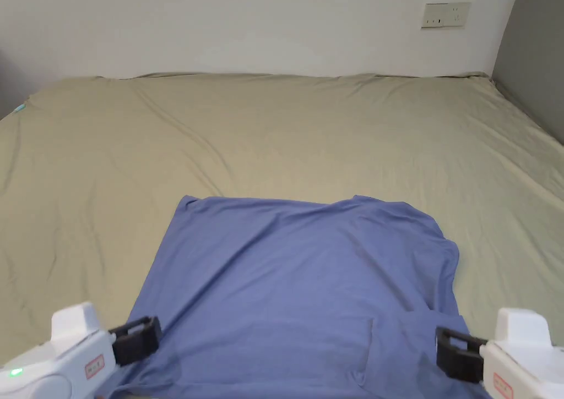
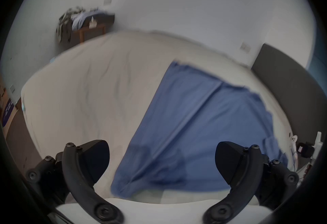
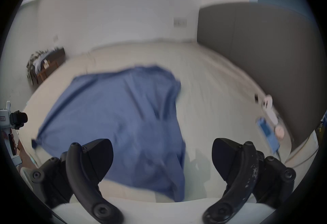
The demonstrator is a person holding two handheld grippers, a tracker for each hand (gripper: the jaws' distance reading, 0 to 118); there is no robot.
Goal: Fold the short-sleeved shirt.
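Lying on the bed point(image 1: 286, 125), the blue shirt point(image 1: 297, 295) is spread over the near part of the beige sheet, its far edge creased and its right side bunched into folds. My left tool point(image 1: 137, 339) sits at the shirt's near left edge in the head view; my right tool point(image 1: 454, 353) sits at its near right edge. In the left gripper view, my left tool point(image 2: 161, 162) has its jaws spread wide apart, with the shirt point(image 2: 192, 121) lying beyond and between them, and nothing pinched. In the right gripper view, my right tool point(image 3: 162, 160) likewise stands with jaws wide apart, the shirt point(image 3: 120, 114) lying beyond the left jaw and the gap, and nothing gripped. From these views I cannot tell whether either tool touches the cloth. A grey headboard point(image 3: 261, 61) stands along the bed's right side, and a wall socket point(image 1: 445, 15) sits on the white wall behind. A dark side desk point(image 2: 92, 24) heaped with clothes stands in the far left corner.
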